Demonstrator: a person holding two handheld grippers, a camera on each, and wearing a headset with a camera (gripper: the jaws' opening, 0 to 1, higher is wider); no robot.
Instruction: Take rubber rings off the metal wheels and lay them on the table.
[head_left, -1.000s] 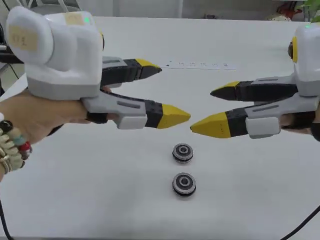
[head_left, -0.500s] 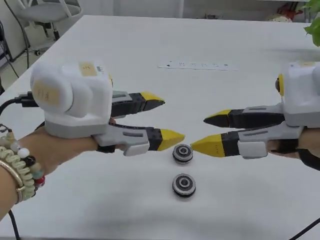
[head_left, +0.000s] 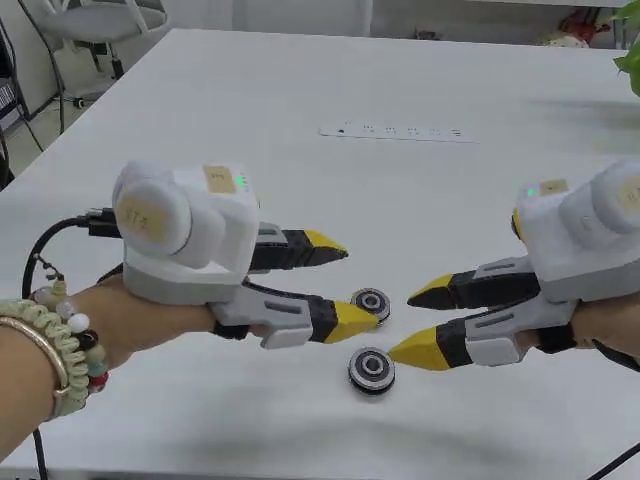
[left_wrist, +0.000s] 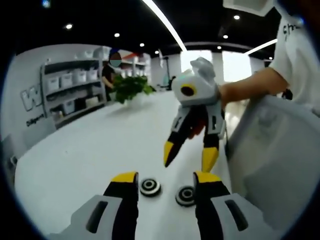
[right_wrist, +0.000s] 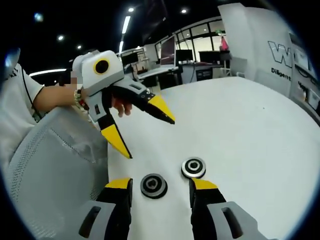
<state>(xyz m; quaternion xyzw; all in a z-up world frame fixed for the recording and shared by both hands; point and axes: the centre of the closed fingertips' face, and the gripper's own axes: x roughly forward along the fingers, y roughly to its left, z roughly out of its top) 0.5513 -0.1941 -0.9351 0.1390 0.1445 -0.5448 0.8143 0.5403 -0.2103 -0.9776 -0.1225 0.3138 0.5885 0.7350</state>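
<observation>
Two small metal wheels with black rubber rings lie flat on the white table (head_left: 250, 120): a far wheel (head_left: 371, 302) (left_wrist: 149, 187) (right_wrist: 193, 167) and a near wheel (head_left: 371, 368) (left_wrist: 185, 195) (right_wrist: 153, 185). My left gripper (head_left: 350, 285) (left_wrist: 166, 179) (right_wrist: 145, 132) comes in from the left, open and holding nothing, its lower tip just left of the far wheel. From the right, my right gripper (head_left: 408, 323) (left_wrist: 189, 156) (right_wrist: 161, 184) is open too and holds nothing. Its lower yellow tip hangs close to the near wheel's right side.
A white power strip (head_left: 395, 131) lies further back on the table. An office chair (head_left: 100, 20) stands past the far left corner and plant leaves (head_left: 630, 60) reach in at the right edge. A black cable (head_left: 60, 240) trails from the left gripper.
Both grippers have come down and toward me, closing in on the two wheels from either side. Both stay open. The wheels have not moved.
</observation>
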